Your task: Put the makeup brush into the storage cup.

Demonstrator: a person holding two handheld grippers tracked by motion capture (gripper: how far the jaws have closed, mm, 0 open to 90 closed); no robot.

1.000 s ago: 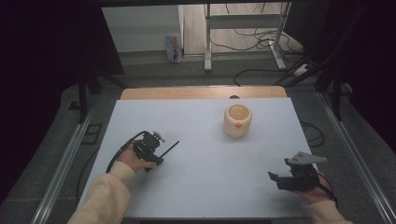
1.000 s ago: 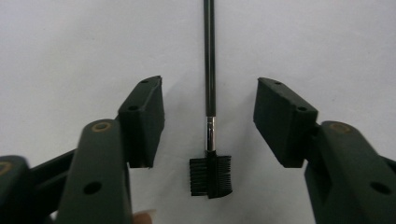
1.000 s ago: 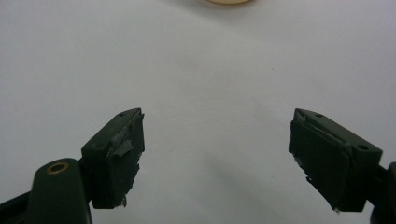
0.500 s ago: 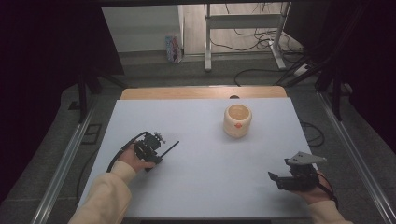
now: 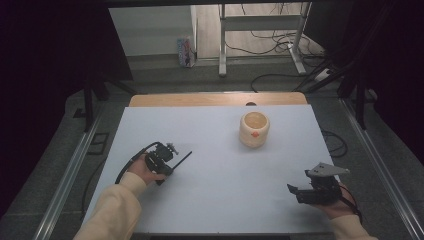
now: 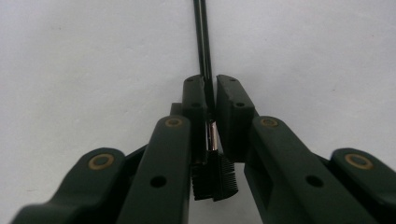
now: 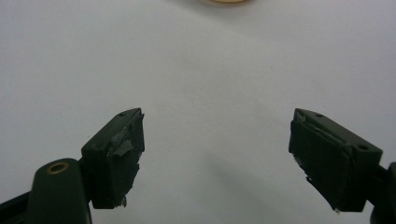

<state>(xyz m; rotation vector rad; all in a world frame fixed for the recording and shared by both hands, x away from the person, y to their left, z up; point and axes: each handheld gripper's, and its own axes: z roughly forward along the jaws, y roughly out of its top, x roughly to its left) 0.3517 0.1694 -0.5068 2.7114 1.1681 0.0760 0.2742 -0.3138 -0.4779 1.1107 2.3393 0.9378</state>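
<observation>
My left gripper (image 5: 172, 161) lies at the left of the white table (image 5: 215, 200), and its jaws have just been closing. In the left gripper view the left gripper (image 6: 210, 88) is shut on a thin black brush (image 6: 201, 37). The brush's long handle runs out past the fingertips, and its bristled head sits back between the jaws. From above, the brush (image 5: 186, 155) points toward the right and far side. My right gripper (image 5: 295, 190) rests near the front right with its jaws wide apart. Nothing is between them in the right gripper view (image 7: 215, 154).
A pale wooden cup (image 5: 254, 129) with a small red mark stands upright on the far middle-right of the table; its base edge (image 7: 226, 1) peeks in ahead of the right gripper. Metal rails run along both table sides, with cables on the floor beyond.
</observation>
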